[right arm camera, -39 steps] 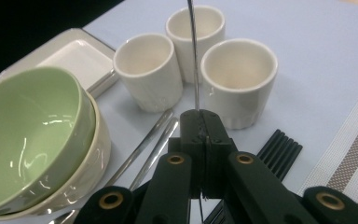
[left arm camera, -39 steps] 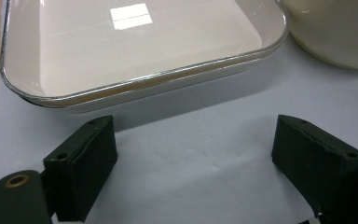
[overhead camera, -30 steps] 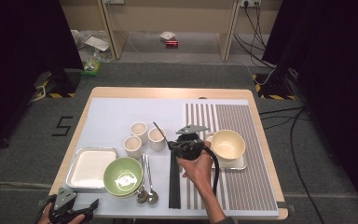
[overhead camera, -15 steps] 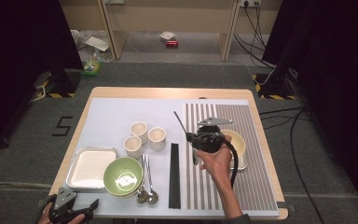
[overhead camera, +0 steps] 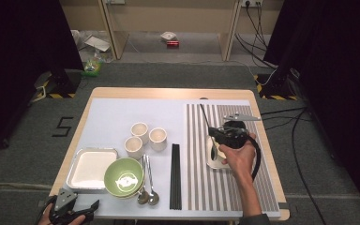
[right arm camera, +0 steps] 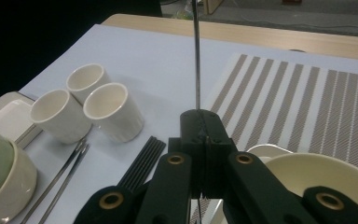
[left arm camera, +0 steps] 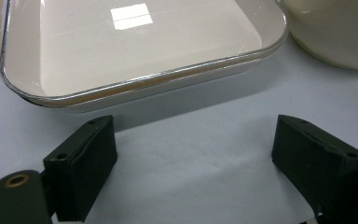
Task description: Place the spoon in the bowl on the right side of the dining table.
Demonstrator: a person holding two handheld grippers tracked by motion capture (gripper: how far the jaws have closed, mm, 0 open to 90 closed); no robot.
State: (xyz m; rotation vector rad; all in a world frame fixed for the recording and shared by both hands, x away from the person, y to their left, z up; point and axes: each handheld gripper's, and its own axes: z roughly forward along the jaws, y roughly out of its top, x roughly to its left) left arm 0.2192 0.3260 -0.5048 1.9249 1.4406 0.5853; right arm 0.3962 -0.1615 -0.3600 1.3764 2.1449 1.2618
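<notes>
My right gripper (overhead camera: 215, 134) (right arm camera: 200, 128) is shut on the thin handle of a metal spoon (overhead camera: 205, 119) (right arm camera: 197, 56). It holds the spoon over the striped mat (overhead camera: 201, 187), above a small plate (overhead camera: 212, 162). A cream bowl (right arm camera: 321, 172) sits just below the jaws, and the hand covers it in the high view. My left gripper (overhead camera: 75, 209) (left arm camera: 196, 158) rests open at the table's front left corner, just before a white tray (overhead camera: 91, 168) (left arm camera: 135, 46), with nothing between its pads.
A green bowl (overhead camera: 123, 176) nested in a cream one stands right of the tray. Two spoons (overhead camera: 147, 180) and black chopsticks (overhead camera: 175, 176) lie beside it. Three white cups (overhead camera: 146, 137) cluster mid-table.
My right gripper has carried the spoon rightward from above the chopsticks to over the cream bowl, which the hand now covers. The left gripper has stayed still.
</notes>
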